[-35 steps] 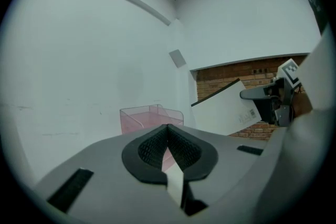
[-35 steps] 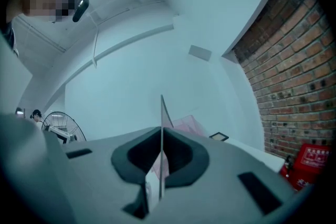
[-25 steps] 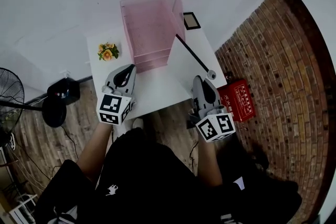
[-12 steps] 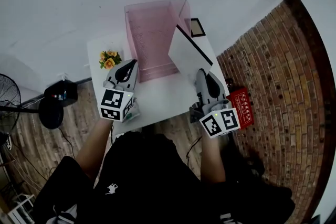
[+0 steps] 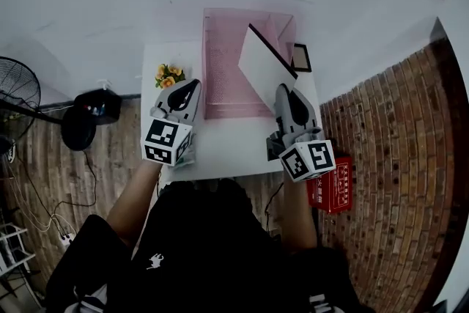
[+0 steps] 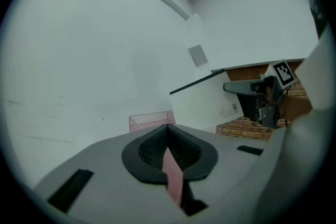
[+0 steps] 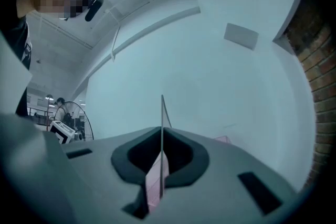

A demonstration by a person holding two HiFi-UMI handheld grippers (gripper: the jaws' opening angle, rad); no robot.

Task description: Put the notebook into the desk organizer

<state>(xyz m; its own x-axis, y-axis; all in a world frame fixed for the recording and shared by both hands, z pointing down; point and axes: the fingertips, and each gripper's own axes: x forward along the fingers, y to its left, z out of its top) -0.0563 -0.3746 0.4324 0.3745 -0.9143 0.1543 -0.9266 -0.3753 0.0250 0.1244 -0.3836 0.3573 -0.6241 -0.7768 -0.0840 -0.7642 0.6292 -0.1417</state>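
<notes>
Where the wooden floor meets the pale wall stands a white rectangular bench (image 5: pixel 220 146), seen from steeply above; to its left on the floor is a black round-headed fan (image 5: pixel 15 95); on the bench's far half sits a pink see-through desk organizer (image 5: pixel 222 80), an open-topped box with ridged walls, also visible in the left gripper view (image 6: pixel 149 120). A thin white notebook with a black edge (image 5: pixel 262 64) hangs tilted in the air over the organizer's right side, not yet set down inside; the left gripper view shows it (image 6: pixel 205 105) to the right of the pink box; its lower corner is clamped in the right tongs (image 5: pixel 284 90), whose jaws are clenched on the thin edge (image 7: pixel 162 118) rising between them. A red box (image 5: pixel 331 185) lies on the floor at the bench's right. The left tongs (image 5: pixel 189 86) are over the bench just left of the organizer, jaws pressed together with nothing gripped (image 6: pixel 169 149); beside them is a small bunch of yellow and orange flowers (image 5: pixel 168 75); a small dark-framed picture (image 5: pixel 301 57) lies at the far right corner.
</notes>
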